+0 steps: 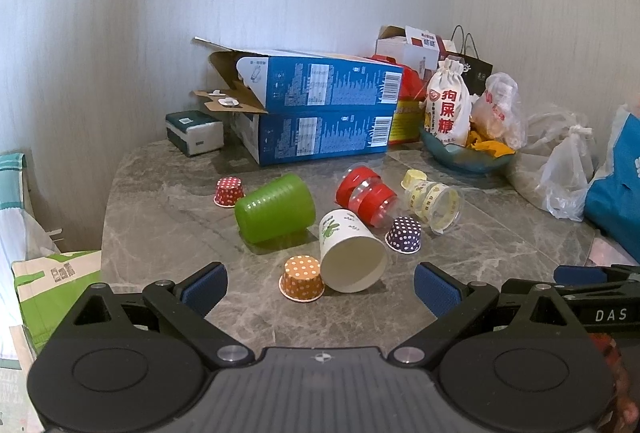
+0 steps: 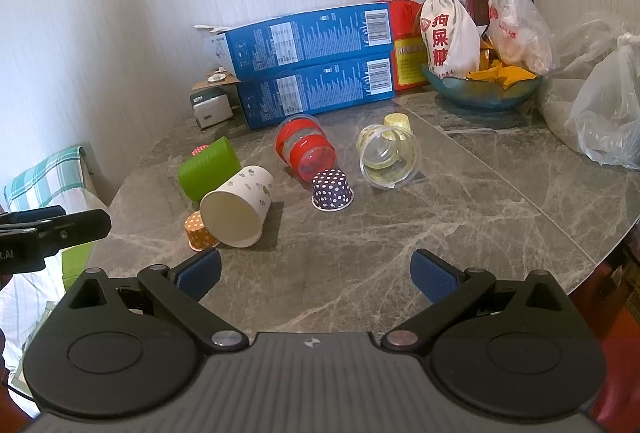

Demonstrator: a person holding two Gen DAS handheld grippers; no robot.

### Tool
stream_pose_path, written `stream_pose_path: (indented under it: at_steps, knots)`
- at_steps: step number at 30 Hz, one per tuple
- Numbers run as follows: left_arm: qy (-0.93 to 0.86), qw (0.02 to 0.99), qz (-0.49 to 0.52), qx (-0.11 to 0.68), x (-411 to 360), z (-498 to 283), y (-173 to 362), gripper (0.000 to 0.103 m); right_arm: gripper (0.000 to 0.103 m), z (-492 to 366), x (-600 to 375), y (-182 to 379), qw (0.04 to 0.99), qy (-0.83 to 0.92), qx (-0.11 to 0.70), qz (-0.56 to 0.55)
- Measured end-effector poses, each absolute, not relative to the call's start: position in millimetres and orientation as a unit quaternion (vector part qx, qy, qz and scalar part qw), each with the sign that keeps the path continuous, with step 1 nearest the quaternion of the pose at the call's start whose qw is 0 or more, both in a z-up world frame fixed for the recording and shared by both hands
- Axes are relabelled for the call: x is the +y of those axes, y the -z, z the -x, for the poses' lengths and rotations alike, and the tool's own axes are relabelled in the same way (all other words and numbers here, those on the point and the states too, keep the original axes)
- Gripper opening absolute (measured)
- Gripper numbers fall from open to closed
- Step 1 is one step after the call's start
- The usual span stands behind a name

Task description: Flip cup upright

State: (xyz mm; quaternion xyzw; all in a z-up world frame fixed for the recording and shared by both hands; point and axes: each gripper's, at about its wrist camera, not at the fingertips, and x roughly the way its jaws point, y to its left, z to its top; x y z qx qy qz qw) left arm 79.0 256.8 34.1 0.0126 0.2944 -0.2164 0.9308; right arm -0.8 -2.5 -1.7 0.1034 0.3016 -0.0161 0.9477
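Several cups lie on the grey marble table (image 1: 248, 313). A white paper cup (image 1: 349, 251) (image 2: 237, 208) lies on its side, mouth toward me. A green plastic cup (image 1: 275, 207) (image 2: 209, 168), a red-banded clear cup (image 1: 366, 194) (image 2: 306, 150) and a yellow-printed clear cup (image 1: 434, 202) (image 2: 389, 155) also lie on their sides. Small dotted cups stand upside down: orange (image 1: 302, 278) (image 2: 199, 231), purple (image 1: 404, 234) (image 2: 333, 190), red (image 1: 228, 191). My left gripper (image 1: 320, 287) is open and empty just in front of the white cup. My right gripper (image 2: 316, 275) is open and empty, nearer the table's front.
Two stacked blue boxes (image 1: 320, 113) (image 2: 312, 61) stand behind the cups. A blue bowl (image 1: 468, 157) (image 2: 484, 93) with bags, a tissue pack (image 1: 195, 133) and plastic bags (image 2: 600, 105) sit along the back and right. The table edge curves at the left (image 1: 106, 233).
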Motion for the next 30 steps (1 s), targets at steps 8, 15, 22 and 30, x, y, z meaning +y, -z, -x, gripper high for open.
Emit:
stream_pose_path:
  at_steps: [8,15,22,30]
  knots:
    - [0.217,0.929,-0.013,0.299,255.6,-83.4,-30.5,0.101,0.102,-5.4,-1.6,4.9,0.945,0.014,0.309,-0.105]
    - [0.199,0.934,-0.02,0.296,253.9,-92.0,-25.1,0.101,0.102,-11.9,-3.2,8.7,0.943,0.014,0.315,-0.108]
    - [0.211,0.927,-0.031,0.308,251.5,-107.6,-14.3,0.103,0.102,-33.7,-8.6,12.2,0.952,0.011,0.288,-0.105]
    - [0.26,0.914,-0.001,0.311,263.5,-113.6,-7.6,0.103,0.102,-145.6,-23.0,-13.8,0.94,-0.027,0.332,-0.068]
